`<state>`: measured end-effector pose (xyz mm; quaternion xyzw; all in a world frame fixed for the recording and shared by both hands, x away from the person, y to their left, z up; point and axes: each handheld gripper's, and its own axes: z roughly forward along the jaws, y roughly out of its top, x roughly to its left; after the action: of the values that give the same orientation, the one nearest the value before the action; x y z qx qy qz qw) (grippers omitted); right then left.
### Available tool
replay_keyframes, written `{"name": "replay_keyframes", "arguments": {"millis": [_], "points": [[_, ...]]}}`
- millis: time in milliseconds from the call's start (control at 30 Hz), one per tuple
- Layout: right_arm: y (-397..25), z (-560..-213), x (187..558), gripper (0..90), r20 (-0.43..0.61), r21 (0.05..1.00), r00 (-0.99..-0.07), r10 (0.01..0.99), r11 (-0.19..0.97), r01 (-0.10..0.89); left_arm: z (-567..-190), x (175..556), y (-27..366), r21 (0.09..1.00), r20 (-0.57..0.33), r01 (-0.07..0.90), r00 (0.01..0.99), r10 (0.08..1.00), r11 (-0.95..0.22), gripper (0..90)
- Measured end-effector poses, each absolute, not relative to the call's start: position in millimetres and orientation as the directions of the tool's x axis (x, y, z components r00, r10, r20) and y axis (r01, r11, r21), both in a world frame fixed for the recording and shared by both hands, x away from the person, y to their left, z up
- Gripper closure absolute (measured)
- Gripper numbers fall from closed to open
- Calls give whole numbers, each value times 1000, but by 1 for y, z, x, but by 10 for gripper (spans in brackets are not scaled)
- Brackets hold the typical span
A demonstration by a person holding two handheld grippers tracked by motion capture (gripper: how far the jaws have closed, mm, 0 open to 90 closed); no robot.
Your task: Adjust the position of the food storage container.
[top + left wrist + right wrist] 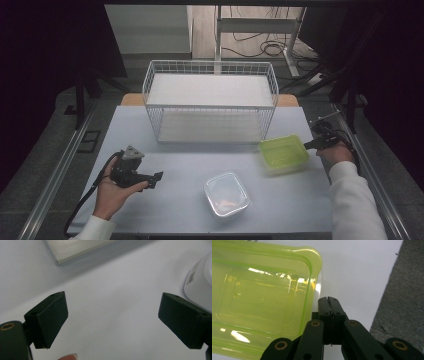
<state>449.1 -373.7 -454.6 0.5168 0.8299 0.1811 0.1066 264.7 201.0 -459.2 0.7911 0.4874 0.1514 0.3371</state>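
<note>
A lime-green translucent container [283, 153] lies on the white table at the right, in front of the wire basket. My right gripper [306, 146] is at its right edge. In the right gripper view the jaws [328, 300] are pressed together right beside the green container's [262, 297] rim, with nothing visible between them. A clear plastic container [226, 193] sits near the table's front middle. To its left a hand holds my left gripper [159, 176] low over the table, pointing toward it. Its jaws [112, 320] stand wide apart and empty, with the clear container's [200, 280] corner at the right.
A white wire basket [210, 106] with a flat shelf stands at the back centre of the table [175, 210]. Metal rails run along both table sides. A brushed metal strip [80, 250] crosses the top of the left gripper view. Cables lie on the floor behind.
</note>
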Motion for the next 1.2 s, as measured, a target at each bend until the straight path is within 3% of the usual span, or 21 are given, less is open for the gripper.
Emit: {"name": "replay_keyframes", "arguments": {"millis": [533, 1200], "points": [[-346, -452, 428, 889, 45, 410, -473, 880, 416, 812, -460, 265, 200, 679, -96, 670, 484, 870, -299, 85], [-280, -451, 413, 889, 78, 420, -525, 848, 449, 789, -461, 266, 199, 676, -98, 671, 494, 864, -306, 87]]}}
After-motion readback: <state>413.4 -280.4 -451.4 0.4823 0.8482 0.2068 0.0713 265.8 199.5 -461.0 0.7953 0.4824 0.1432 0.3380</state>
